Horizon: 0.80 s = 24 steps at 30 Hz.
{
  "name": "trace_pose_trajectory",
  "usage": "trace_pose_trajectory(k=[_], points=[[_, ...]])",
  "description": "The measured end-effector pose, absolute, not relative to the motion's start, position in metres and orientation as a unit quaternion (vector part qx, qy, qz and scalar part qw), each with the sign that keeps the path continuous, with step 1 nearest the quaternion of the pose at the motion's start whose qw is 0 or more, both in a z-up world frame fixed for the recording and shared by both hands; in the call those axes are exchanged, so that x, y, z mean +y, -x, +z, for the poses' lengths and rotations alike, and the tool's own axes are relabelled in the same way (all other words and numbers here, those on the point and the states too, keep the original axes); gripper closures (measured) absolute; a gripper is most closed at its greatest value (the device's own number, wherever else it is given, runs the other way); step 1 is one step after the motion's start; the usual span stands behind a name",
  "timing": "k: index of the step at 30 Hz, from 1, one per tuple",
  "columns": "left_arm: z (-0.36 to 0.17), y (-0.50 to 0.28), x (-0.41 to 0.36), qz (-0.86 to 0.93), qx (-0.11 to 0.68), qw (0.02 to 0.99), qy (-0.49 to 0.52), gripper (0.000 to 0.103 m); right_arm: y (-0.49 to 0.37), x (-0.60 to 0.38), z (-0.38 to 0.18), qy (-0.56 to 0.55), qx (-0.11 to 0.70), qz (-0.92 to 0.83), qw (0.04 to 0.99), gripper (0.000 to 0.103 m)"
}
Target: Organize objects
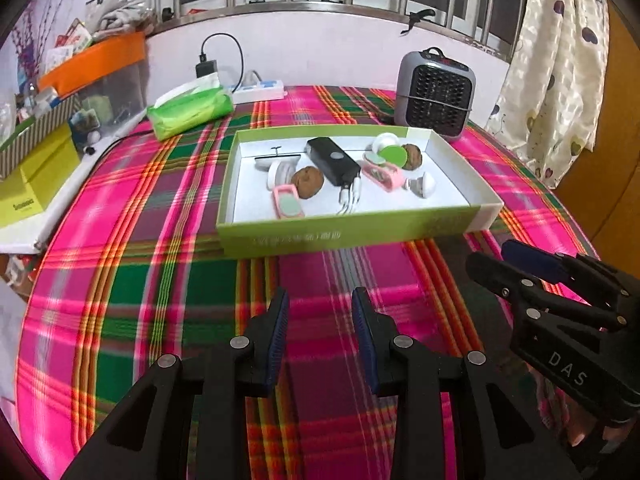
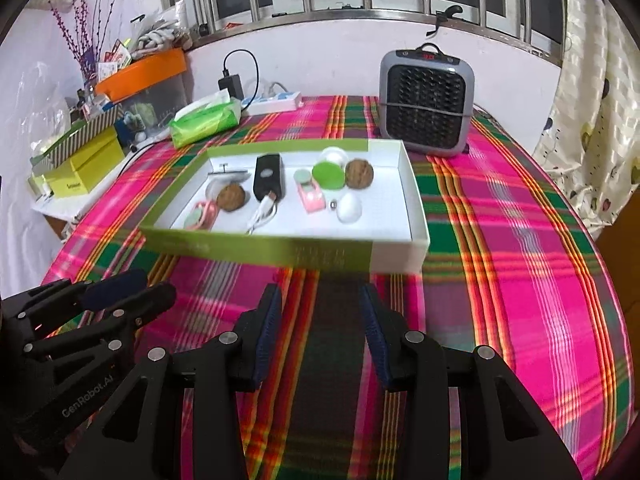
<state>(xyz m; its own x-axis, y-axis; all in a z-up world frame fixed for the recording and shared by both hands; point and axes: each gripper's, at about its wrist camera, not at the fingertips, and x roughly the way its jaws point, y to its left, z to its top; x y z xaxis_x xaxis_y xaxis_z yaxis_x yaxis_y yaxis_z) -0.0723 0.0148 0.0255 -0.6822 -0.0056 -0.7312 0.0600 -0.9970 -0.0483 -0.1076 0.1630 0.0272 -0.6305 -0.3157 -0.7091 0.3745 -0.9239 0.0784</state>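
The left gripper [image 1: 320,316], black with blue ribbed pads, hangs over the pink-and-green plaid tablecloth [image 1: 160,280] with its jaws partly apart and nothing between them. The right gripper [image 2: 320,320], of the same make, stands just beside it to the right, likewise half open and empty.

Beyond both, farther across the cloth, lies the shallow green-and-white cardboard tray [image 1: 344,236], its near wall facing the claws. Inside it the things are crowded: a black oblong power bank [image 1: 332,160] with a white cable [image 1: 350,200] near the middle, a brown walnut [image 1: 307,182] to its left, a second walnut [image 1: 412,156] at the far right, a round green lid [image 1: 393,155] and pink plastic pieces [image 1: 382,176] between.

The risks, as I judge them: a claw coming in low could catch the tray's near wall and push the light tray away; the walnuts may roll out of a pinch; the cable could drag its neighbours along; and the two claws, so close together, might collide.
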Motion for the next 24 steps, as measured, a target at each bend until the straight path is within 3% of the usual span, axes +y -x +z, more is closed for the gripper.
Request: trace_pose_trajectory(k=[20,24], points=[[0.006,0.036,0.026,-0.907,0.022,0.023,-0.420,0.073,0.066,0.175,0.005,-0.417,0.051,-0.890,0.179,0.061],[0.006,0.032,0.027,-0.907,0.021,0.024,-0.419,0.073,0.060,0.176,0.004,-0.416,0.053,-0.890,0.181,0.052]])
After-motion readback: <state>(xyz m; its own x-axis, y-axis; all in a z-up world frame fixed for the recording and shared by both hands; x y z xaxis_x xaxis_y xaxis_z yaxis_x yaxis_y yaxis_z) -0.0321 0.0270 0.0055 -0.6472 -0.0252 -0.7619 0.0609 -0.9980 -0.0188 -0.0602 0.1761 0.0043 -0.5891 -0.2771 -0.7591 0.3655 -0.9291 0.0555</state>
